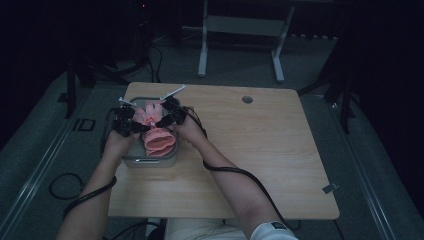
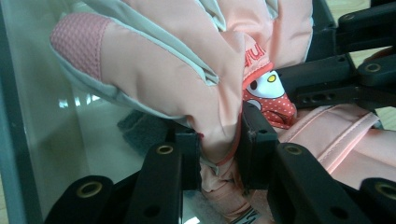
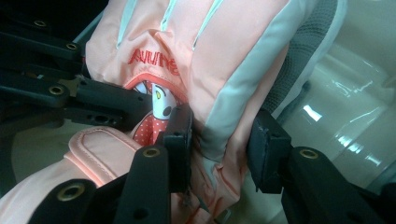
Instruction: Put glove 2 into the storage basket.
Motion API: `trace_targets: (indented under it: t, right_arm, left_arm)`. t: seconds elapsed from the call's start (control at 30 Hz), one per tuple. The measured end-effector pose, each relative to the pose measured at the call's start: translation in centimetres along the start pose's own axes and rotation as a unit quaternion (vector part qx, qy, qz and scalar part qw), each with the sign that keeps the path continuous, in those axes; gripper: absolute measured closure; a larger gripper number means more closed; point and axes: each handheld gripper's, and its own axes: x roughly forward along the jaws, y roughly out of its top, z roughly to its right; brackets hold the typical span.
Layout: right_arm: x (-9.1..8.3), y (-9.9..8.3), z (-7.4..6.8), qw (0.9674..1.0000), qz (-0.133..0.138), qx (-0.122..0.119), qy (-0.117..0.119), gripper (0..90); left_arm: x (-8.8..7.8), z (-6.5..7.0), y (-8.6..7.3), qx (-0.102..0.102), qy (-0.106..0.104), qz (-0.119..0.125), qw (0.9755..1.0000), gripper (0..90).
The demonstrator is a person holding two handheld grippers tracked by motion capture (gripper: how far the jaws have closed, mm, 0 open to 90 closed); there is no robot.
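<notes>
I have both tools on one glove (image 1: 156,131) — a peach padded glove with grey trim, held over the bin (image 1: 131,161) at the tabletop's (image 1: 240,150) left side. My left tool (image 2: 219,144) has its jaws pressed onto a fold of fabric low on the glove, near the cuff side of the cartoon patch (image 2: 266,95); the cloth bunches between the pads, so the grip looks firm. My right tool (image 3: 219,149) pinches the same glove from the opposite edge, its jaws closed on the grey-and-peach seam just beside that patch. I judge I hold it at two points because the glove is soft and would sag or fold from one pinch; two grips keep it spread and steerable over the bin's opening.

Past the jaws, the glove's fingers (image 2: 140,51) point away from me, toward the bin's far wall, while the cuff (image 1: 159,142) hangs nearer me over the near rim. In my left gripper view the bin's clear wall sits just beside the glove's thumb, and something dark grey lies on the bin floor beneath — I cannot tell what. Whether I am lowering the glove in or lifting it out I cannot say.

Beyond the bin the tabletop is bare wood, with a small round grommet (image 1: 247,99) well apart to the right.
</notes>
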Motion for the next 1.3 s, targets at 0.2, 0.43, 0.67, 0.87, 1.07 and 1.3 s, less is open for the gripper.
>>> trace_targets:
  t: [0.2, 0.43, 0.67, 0.87, 1.07, 1.3]
  right_arm:
    - [0.1, 0.1, 0.1, 0.9997, -0.001, -0.017, -0.019, 53.8]
    - [-0.8, 0.4, 0.3, 0.9991, 0.011, -0.026, -0.031, 47.8]
    - [-2.0, 0.3, 0.2, 0.9991, 0.03, -0.024, -0.021, 45.6]
    - [-3.0, -0.1, -0.2, 0.9988, 0.041, -0.025, -0.004, 43.6]
    - [-4.3, -0.1, -0.5, 0.998, 0.052, -0.034, 0.005, 40.3]
    - [-5.0, -0.2, -0.5, 0.9973, 0.061, -0.036, 0.021, 37.2]
  left_arm:
    - [0.3, 0.4, 0.1, 0.016, 0.04, -0.012, 0.999, 60.6]
    - [0.0, 0.9, 0.4, 0.026, 0.09, -0.002, 0.9956, 37.8]
    - [0.6, 1.1, 0.1, 0.025, 0.104, 0.009, 0.9942, 33.4]
    - [-0.1, 1.2, 0.2, 0.025, 0.109, 0.014, 0.9937, 27.3]
    - [-1.1, 1.0, -0.1, 0.043, 0.12, 0.035, 0.9912, 12.5]
    - [-2.0, 0.7, -0.6, 0.053, 0.123, 0.07, 0.9885, 2.3]
